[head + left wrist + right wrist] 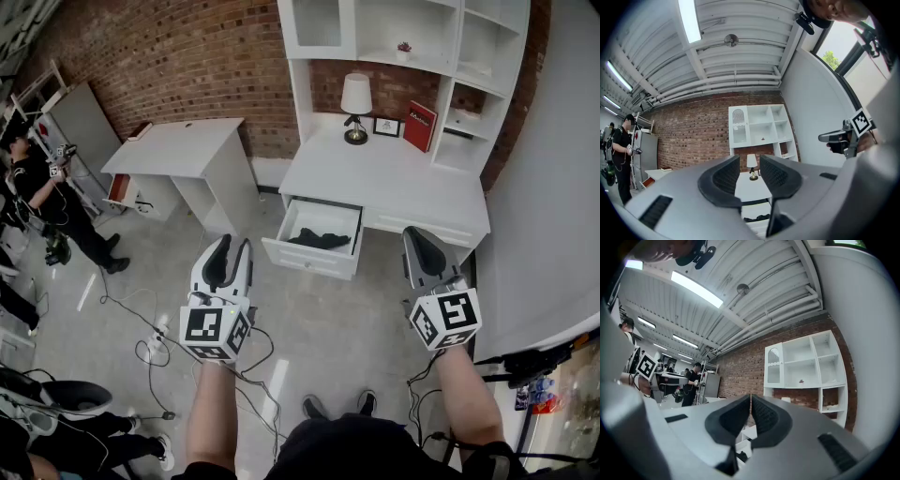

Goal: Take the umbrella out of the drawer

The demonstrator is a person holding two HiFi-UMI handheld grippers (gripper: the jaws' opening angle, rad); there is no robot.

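Note:
A black folded umbrella (319, 240) lies in the open white drawer (309, 257) of the white desk (384, 178); in the left gripper view the umbrella (757, 218) shows low down, past the jaws. My left gripper (234, 248) hovers over the floor just left of the drawer front, open, with nothing between its jaws (750, 161). My right gripper (418, 236) is held in front of the desk's right end, to the right of the drawer. Its jaws (750, 399) are shut and empty. Neither gripper touches the drawer or the umbrella.
On the desk stand a lamp (355, 98), a small picture frame (386, 127) and a red book (419, 125) under a white shelf unit (403, 37). A second white table (178, 145) and a person (37, 192) are at left. Cables (150, 349) lie on the floor. A curved white wall (544, 187) is at right.

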